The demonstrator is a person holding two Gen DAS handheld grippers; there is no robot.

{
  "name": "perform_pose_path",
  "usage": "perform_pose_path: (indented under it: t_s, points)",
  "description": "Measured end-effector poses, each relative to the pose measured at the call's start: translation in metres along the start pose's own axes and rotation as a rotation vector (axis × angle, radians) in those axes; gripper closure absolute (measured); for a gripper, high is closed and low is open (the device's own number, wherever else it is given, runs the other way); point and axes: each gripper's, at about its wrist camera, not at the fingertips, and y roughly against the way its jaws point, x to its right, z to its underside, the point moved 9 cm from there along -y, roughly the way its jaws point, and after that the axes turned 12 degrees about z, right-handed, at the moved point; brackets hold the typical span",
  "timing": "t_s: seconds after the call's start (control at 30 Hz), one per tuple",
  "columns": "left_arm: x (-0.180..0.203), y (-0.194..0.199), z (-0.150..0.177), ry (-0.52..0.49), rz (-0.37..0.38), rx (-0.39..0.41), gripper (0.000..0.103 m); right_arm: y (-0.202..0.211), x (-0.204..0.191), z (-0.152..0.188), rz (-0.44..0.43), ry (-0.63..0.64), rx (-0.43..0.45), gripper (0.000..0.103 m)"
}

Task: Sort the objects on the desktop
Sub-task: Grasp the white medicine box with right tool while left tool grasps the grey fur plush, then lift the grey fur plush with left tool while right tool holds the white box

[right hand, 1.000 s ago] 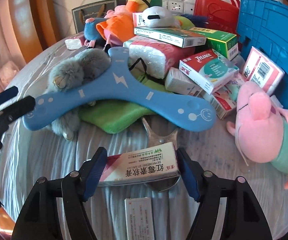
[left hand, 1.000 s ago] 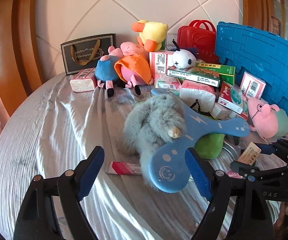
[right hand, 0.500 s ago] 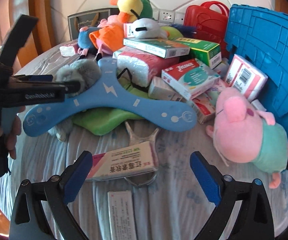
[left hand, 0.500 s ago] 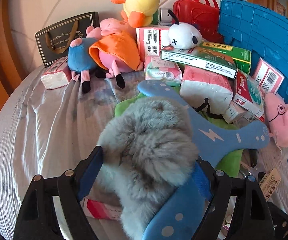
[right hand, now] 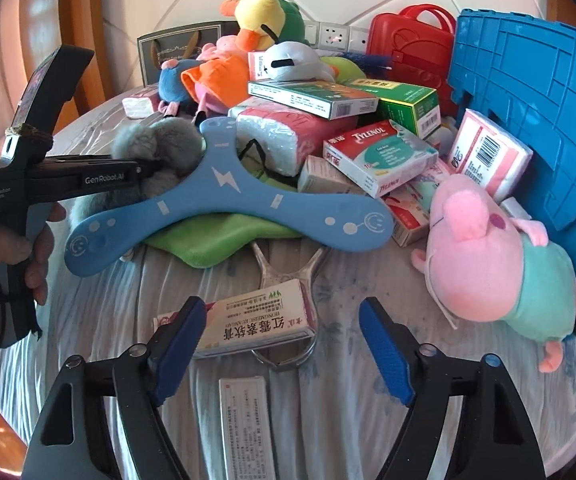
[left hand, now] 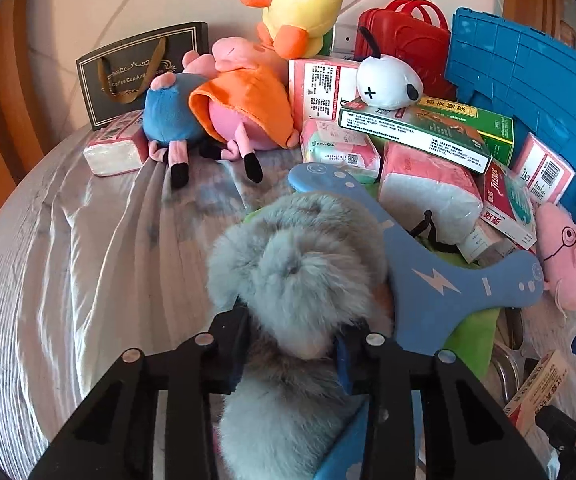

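Each wrist camera looks forward and downward along its tongs at close range. Both views share the blue three-armed boomerang (left hand: 427,280) (right hand: 224,196) and the fluffy grey plush toy (left hand: 299,272) (right hand: 156,144).

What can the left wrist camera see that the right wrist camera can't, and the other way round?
Only the left wrist view shows the left gripper head-on, its jaws closing on the grey furry toy.

Only the right wrist view shows the right gripper, jaws closing with the medicine box between them, untouched, plus the hand and wall sockets.

Both show the blue boomerang, duck and blue crate.
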Motion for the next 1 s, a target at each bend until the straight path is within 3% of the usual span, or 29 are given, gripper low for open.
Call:
perform_pose_path:
  t_s: [0.2, 0.47, 0.6, 0.67, 0.8, 1.0]
  points:
    - [0.001, 0.007, -0.004, 0.010, -0.001, 0.029, 0.074, 0.009, 0.005, 0.019, -0.013, -0.030, -0.014, 0.028]
    - [-0.001, 0.019, -0.012, -0.005, -0.029, 0.078, 0.092, 0.014, -0.011, 0.057, -0.086, 0.018, -0.086, 0.028]
    - [-0.003, 0.020, -0.010, -0.002, -0.033, 0.074, 0.092, 0.006, -0.018, 0.066, -0.088, 0.046, -0.117, 0.044]
    - [-0.003, 0.019, -0.009, 0.001, -0.033, 0.071, 0.092, 0.002, -0.008, 0.063, -0.087, 0.002, -0.134, 0.075]
    - [-0.002, 0.014, -0.008, 0.010, -0.022, 0.049, 0.092, -0.002, -0.005, 0.064, -0.059, 0.024, -0.138, 0.075]
    - [-0.003, 0.010, -0.012, 0.034, -0.012, 0.021, 0.092, -0.001, -0.005, 0.067, -0.088, -0.009, -0.125, 0.076]
